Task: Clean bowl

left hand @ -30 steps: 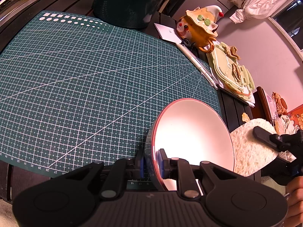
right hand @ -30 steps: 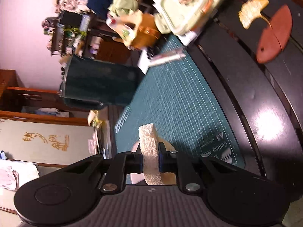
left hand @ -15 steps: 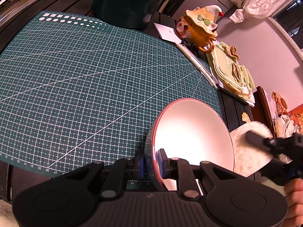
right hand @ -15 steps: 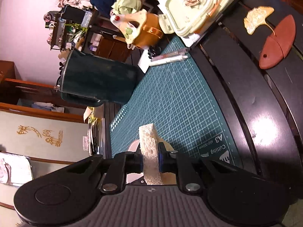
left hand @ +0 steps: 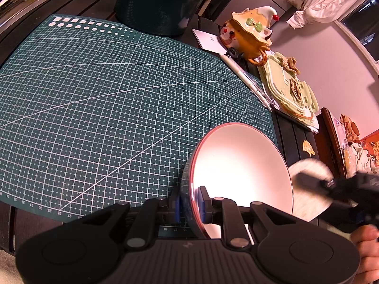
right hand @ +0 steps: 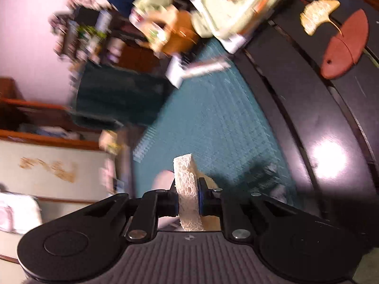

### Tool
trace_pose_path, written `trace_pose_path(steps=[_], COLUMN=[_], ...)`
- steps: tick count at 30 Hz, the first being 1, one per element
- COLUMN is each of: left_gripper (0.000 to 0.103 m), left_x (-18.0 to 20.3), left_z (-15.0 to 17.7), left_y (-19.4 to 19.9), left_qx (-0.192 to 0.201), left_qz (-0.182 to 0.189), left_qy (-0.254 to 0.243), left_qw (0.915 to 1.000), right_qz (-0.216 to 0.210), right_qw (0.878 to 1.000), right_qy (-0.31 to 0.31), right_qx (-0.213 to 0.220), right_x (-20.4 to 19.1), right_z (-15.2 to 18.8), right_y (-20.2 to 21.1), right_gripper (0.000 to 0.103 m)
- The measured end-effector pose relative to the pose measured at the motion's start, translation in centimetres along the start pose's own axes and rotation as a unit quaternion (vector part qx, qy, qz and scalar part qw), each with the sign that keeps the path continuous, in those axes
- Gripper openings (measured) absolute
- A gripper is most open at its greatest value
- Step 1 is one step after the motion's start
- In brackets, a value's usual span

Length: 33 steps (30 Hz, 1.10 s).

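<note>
A white bowl [left hand: 244, 165] with a red rim and dark outside is tipped on its side over the near right corner of the green cutting mat [left hand: 113, 99]. My left gripper [left hand: 189, 204] is shut on its rim, one pad inside and one outside. Just right of the bowl, blurred, my right gripper [left hand: 308, 179] holds a pale sponge [left hand: 308, 168] close to the bowl's right edge. In the right wrist view the right gripper [right hand: 188, 204] is shut on that sponge [right hand: 186, 177], which stands on edge between the pads, with a bit of the bowl [right hand: 163, 179] behind it.
A dark green container [left hand: 161, 2] stands at the mat's far edge. A cat-shaped ceramic pot [left hand: 248, 30], a white pen [left hand: 246, 78] and stacked pale green trays [left hand: 289, 90] lie along the mat's right side. A red fish-shaped piece [right hand: 345, 45] and a yellow leaf [right hand: 317, 14] rest on the dark table.
The right gripper with the sponge has shifted left towards the bowl's right edge and is now motion-blurred. The left gripper and bowl have stayed still.
</note>
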<state>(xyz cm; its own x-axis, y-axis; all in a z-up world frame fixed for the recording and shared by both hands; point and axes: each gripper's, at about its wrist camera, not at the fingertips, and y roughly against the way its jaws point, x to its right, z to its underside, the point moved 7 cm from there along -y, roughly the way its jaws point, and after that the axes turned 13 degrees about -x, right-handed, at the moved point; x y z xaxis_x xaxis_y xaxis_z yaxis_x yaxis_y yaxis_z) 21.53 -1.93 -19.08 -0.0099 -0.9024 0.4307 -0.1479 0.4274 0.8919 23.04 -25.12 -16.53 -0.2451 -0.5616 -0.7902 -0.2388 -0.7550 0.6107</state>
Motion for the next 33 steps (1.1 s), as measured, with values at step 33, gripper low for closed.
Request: trace_pose_path(steps=[33], left_gripper=[0.016], left_x=[0.5], left_z=[0.1], left_y=[-0.1], left_qx=[0.002], left_qz=[-0.005], left_qy=[-0.003], left_qw=[1.0000], right_qz=[-0.049], right_qw=[0.998], right_qy=[0.005], right_qx=[0.036], right_x=[-0.9], right_z=[-0.3], right_y=[1.7], right_gripper=[0.014])
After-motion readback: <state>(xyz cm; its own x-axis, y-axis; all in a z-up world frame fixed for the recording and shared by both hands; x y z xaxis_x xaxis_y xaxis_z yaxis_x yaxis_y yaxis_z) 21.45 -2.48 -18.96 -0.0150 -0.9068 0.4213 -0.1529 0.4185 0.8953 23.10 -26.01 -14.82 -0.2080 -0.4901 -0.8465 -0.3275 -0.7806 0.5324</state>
